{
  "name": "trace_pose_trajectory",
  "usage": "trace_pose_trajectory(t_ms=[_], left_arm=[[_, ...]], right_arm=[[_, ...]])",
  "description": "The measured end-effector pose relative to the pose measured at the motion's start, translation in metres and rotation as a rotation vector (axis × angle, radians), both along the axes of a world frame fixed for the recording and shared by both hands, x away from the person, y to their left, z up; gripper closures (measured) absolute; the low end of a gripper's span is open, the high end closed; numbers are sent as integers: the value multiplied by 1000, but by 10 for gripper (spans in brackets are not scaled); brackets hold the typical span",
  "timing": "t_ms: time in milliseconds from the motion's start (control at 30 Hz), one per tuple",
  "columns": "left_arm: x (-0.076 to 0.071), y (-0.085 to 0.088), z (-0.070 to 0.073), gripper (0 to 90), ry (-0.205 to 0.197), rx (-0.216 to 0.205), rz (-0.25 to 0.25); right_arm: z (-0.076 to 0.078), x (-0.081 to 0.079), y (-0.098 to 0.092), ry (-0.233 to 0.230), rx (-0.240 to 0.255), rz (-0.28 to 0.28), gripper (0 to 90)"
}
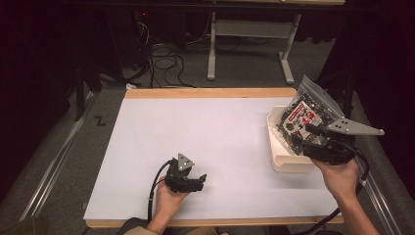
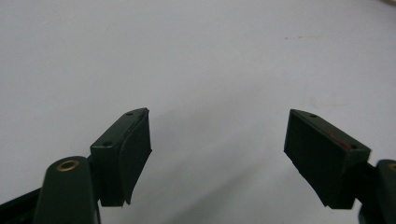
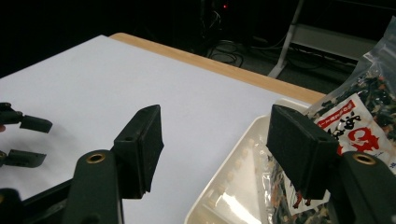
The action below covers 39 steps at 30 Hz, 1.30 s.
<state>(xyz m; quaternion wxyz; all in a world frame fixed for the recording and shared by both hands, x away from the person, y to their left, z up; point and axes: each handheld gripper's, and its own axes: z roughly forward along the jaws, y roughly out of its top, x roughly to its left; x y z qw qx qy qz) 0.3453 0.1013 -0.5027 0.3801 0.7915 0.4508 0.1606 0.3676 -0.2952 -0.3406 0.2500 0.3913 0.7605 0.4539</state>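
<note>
A clear bag of dark dried flakes with a red and white label (image 1: 306,115) (image 3: 359,126) stands tilted in a shallow white tray (image 1: 288,164) (image 3: 233,186) at the table's right side. My right gripper (image 1: 306,137) (image 3: 215,144) hovers at the tray's near side, open, with nothing between its jaws. The bag lies just past its right jaw; whether they touch I cannot tell. My left gripper (image 1: 199,182) (image 2: 217,149) rests low over the bare white tabletop near the front edge, open and empty. It also appears far off in the right gripper view (image 3: 28,140).
The white tabletop (image 1: 205,132) has a wooden rim (image 1: 210,93) along the far edge. Beyond it are a dark floor with cables (image 1: 166,63) and a white metal stand (image 1: 252,44). The tray sits close to the table's right edge.
</note>
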Motion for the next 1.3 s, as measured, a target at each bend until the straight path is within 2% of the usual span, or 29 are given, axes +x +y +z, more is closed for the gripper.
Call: trace_pose_trajectory(t_ms=[200, 367, 500, 600, 700, 867, 967, 1100, 1167, 1300], left_arm=[[-1, 1, 0, 237, 0, 0, -5], [0, 0, 0, 237, 4, 1, -6], [-1, 0, 0, 237, 0, 2, -5], [-1, 0, 0, 238, -4, 0, -4], [-2, 0, 1, 239, -17, 5, -5], [-2, -1, 1, 241, -20, 5, -7], [-2, -1, 1, 242, -17, -6, -7], [-4, -1, 2, 244, -31, -8, -11], [-4, -2, 2, 244, -34, -10, -15], [-3, -2, 1, 244, -29, -10, -17]], right_arm=[[-6, -6, 6, -2, 14, 5, 357], [-13, -8, 14, 7, -25, -44, 328], [-18, -10, 19, 6, -10, -64, 259], [-23, -10, 23, 27, -3, -69, 217], [-27, -9, 27, 40, -9, -96, 202], [-33, -12, 31, 28, -5, -97, 196], [-37, -14, 33, 29, -6, -51, 160], [-41, -16, 38, 34, -12, -20, 168], [-45, -18, 39, 26, -7, 43, 166], [-53, -20, 40, 46, 45, 161, 165]])
